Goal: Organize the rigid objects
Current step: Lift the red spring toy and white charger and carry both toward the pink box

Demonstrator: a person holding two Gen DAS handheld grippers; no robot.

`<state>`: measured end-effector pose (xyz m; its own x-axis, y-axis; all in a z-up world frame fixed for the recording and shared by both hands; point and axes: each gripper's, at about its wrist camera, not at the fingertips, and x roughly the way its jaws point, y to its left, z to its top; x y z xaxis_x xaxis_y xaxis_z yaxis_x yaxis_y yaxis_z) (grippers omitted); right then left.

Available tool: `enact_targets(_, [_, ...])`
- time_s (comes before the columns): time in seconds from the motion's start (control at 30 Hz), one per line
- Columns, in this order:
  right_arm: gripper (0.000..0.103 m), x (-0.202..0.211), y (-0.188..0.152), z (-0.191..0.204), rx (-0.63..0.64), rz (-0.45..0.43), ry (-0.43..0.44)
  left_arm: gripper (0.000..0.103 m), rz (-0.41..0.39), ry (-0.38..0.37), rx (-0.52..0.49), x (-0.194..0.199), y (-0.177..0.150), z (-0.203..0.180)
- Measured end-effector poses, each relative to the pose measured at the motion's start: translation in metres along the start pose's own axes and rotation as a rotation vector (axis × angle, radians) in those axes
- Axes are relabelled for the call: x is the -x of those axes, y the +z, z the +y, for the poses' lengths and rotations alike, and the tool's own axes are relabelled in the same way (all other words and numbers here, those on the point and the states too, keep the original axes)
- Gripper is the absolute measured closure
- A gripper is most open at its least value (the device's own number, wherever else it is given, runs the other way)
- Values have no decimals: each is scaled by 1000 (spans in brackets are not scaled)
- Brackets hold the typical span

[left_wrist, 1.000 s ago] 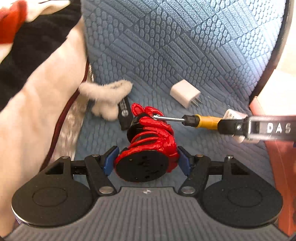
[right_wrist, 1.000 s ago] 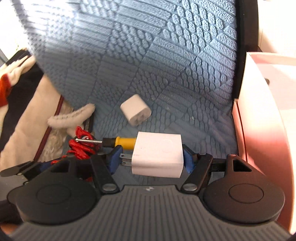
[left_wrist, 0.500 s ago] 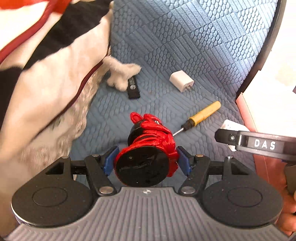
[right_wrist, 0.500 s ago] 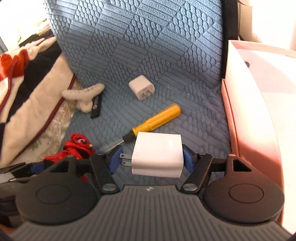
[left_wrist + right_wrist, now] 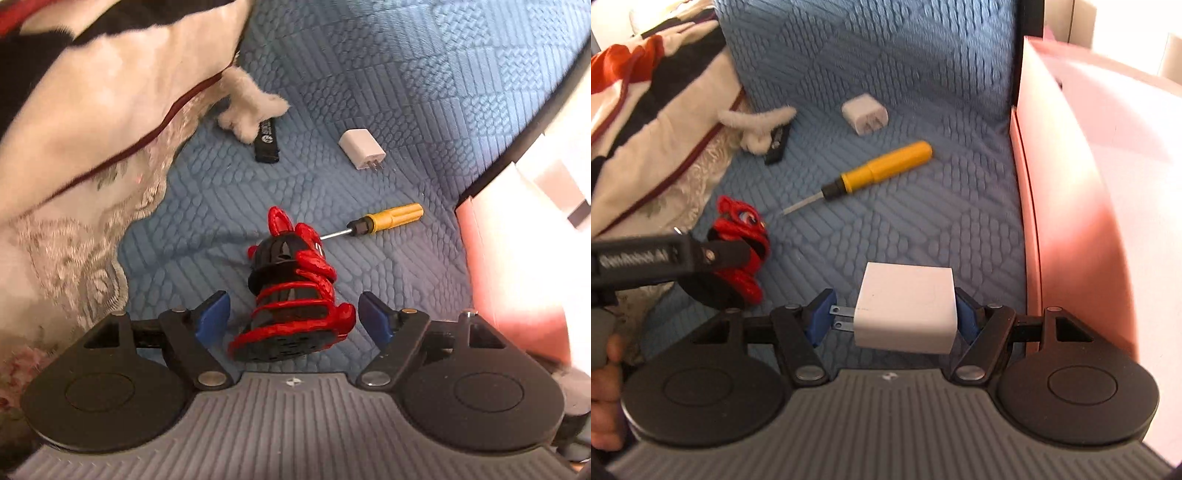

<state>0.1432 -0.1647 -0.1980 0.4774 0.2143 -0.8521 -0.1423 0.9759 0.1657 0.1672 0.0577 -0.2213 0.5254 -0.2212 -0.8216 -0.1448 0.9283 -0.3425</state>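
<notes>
- On the blue quilted surface (image 5: 424,92), between the left gripper (image 5: 293,314)'s blue pads (image 5: 210,314), a red-and-black figurine (image 5: 291,295) is lying tilted, its black round base toward the camera; the jaws have just been opening and are now standing wide, with a gap showing on each side of the toy, so the pads are not pressing it.
- Beyond the figurine, a yellow-handled screwdriver (image 5: 384,219) is lying flat, its metal tip pointing toward the toy's top.
- Farther back, a small white plug adapter (image 5: 362,149) is resting with its prongs toward the camera, well apart from a black flat strip (image 5: 266,142) that is partly tucked under a fluffy white fabric tip (image 5: 251,114).
- Along the left side, a cream, black and red cloth (image 5: 92,92) with a lace edge is covering the surface.
- At the right gripper (image 5: 890,319), the jaws are clamping a white charger block (image 5: 905,314) sideways, one pad against its prongs, the other against its flat back.
- Just right of that gripper, a pink box (image 5: 1071,184) is standing with its wall beside the blue surface.
- At the left edge of the right wrist view, a person's hand (image 5: 604,387) is gripping the left gripper's handle.
</notes>
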Motion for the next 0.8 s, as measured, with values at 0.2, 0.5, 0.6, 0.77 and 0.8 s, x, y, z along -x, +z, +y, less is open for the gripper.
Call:
enact_targets(0.2, [32,-8,-2,-2,-4,41,-23,23,-8,-71,79,2,7,8])
enact_targets(0.5, [27,-8,4,2,4,15,-30,23,-14,-60,94,-2,10,10])
enact_targets(0.6, [28,-9,4,3,16,16,-34,23,-14,-65,96,-4,13,10])
enact_targets(0.77, [48,-16,3,-1,4,44,-68,23,-8,-62,110,-7,15,11])
enact_targets(0.8, [48,-15,4,-3,-15,43,-63,23,-8,-60,111,-8,16,11])
